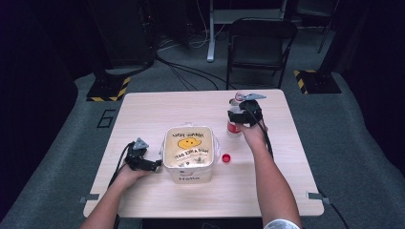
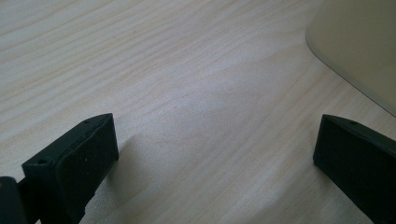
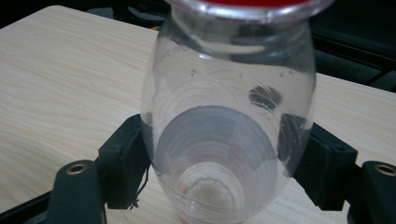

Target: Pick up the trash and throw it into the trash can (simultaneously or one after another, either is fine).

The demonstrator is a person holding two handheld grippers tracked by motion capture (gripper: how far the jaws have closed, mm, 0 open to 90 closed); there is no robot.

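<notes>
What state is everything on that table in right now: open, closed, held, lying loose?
Clear plastic bottle with red label: uncapped, clamped by the right claw.
Small red bottle cap: off, loose on the wooden table.
White square tub with yellow printed top: upright, not gripped.
Left claw: open, empty, beside the tub.

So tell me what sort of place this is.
Probably a lab or recording studio: a lone wooden table on grey carpet, hazard-striped stand bases, cables across the floor, and a folding chair.
</notes>
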